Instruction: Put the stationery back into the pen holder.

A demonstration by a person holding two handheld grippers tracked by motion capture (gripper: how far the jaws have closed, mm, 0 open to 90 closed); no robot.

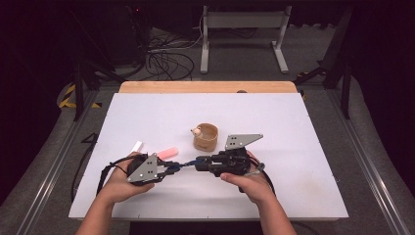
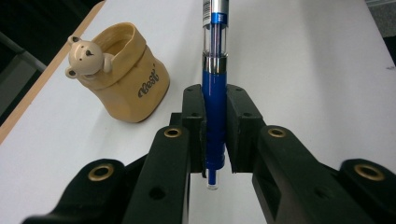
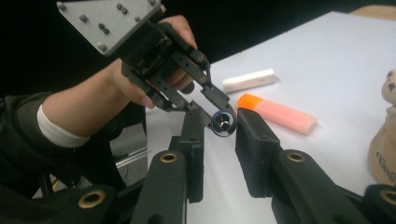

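Observation:
A blue pen (image 1: 181, 165) with a clear barrel hangs level above the white table (image 1: 293, 122), between the two grippers. My left gripper (image 1: 169, 168) is shut on its blue grip section (image 2: 215, 116), and the barrel runs away from it toward the right. My right gripper (image 1: 197, 162) faces it with its jaws apart on either side of the pen's far end (image 3: 223, 123), which shows end-on; small gaps remain on both sides. A hand holds each gripper near the table's front.
A tan pouch-shaped pot with a small bear figure (image 1: 205, 137) stands just behind the grippers. A pink block with an orange end (image 1: 167, 153) and a white block (image 1: 137, 146) lie to the left. A wooden strip (image 1: 205, 87) edges the far side.

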